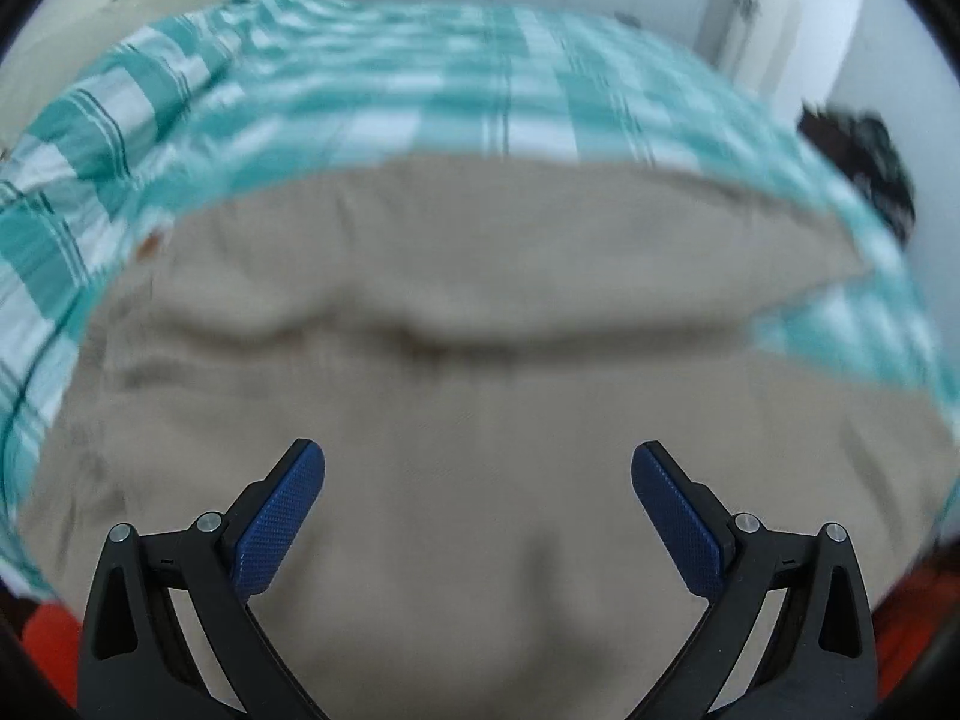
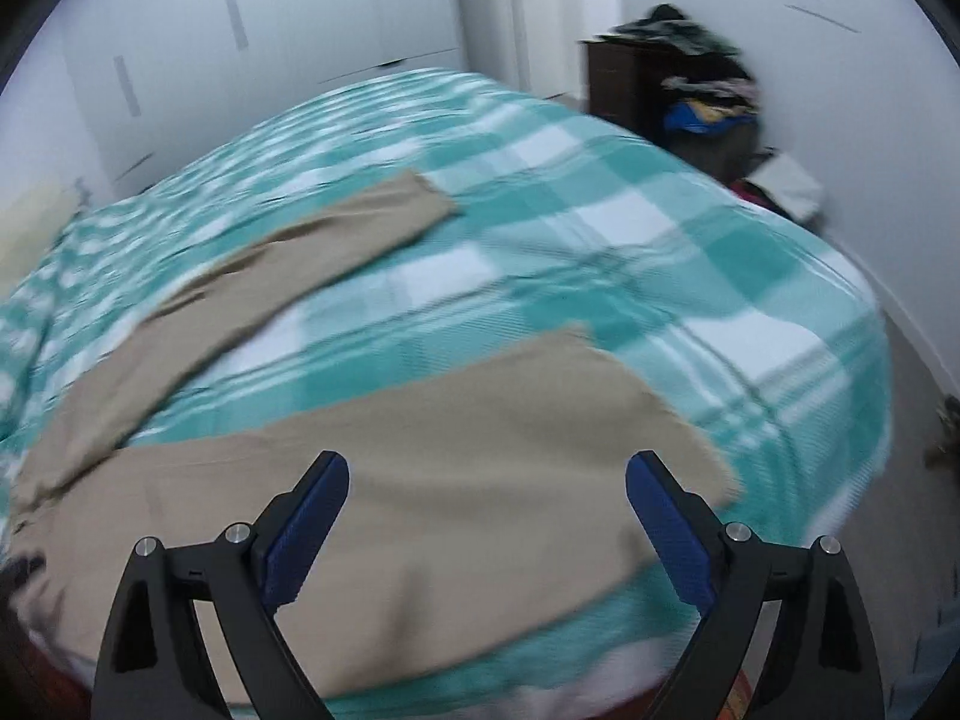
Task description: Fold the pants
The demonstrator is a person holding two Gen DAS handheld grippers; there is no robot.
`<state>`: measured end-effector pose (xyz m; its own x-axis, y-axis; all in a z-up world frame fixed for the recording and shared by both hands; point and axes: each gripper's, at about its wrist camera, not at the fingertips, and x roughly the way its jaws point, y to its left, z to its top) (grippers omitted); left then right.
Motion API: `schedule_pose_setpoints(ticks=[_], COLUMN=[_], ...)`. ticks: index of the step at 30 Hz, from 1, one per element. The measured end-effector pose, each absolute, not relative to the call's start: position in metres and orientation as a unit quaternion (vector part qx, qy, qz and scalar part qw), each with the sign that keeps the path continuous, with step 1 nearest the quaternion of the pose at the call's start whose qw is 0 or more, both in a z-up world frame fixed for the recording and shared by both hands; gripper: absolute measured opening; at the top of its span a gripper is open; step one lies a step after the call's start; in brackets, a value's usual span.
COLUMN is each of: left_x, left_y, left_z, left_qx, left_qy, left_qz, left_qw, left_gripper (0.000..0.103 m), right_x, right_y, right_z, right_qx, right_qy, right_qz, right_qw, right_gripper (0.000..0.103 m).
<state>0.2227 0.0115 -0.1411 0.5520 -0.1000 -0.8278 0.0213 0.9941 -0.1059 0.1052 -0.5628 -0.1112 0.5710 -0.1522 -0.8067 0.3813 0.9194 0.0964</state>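
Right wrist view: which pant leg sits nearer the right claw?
The lower leg of the beige cotton pants, spread just above the open right claw. The other leg angles away up-left across the teal checked bedsheet.

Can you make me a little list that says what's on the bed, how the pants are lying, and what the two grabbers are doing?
surface: bed with a teal and white checked cover
garment: tan pants lying flat
legs: spread apart in a V, not folded yet
left gripper: open, above the pants, holding nothing
right gripper: open, above the nearer leg, holding nothing
background: pile of clothes by the wall
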Motion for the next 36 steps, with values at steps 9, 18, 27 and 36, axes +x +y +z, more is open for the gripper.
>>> schedule_pose_setpoints(ticks=[9,18,27,36], left_x=[0.333,0.318,0.320,0.320], left_y=[0.016,0.017,0.018,0.019], left_z=[-0.237,-0.247,-0.248,-0.246], left_qx=[-0.018,-0.021,-0.019,-0.018], left_qy=[0.516,0.463,0.452,0.455], left_qz=[0.001,-0.013,-0.011,-0.011], left_qw=[0.857,0.886,0.892,0.890], left_gripper=[0.103,0.102,0.102,0.102], right_x=[0.256,0.341,0.393,0.292], right_y=[-0.513,-0.624,-0.644,-0.451], right_z=[-0.122,-0.232,-0.220,-0.086], right_qx=[0.267,0.397,0.353,0.047], right_qy=[0.451,0.427,0.433,0.394], right_qz=[0.027,-0.080,-0.112,0.171], right_qw=[0.851,0.809,0.822,0.902], right_gripper=[0.093,0.072,0.017,0.007])
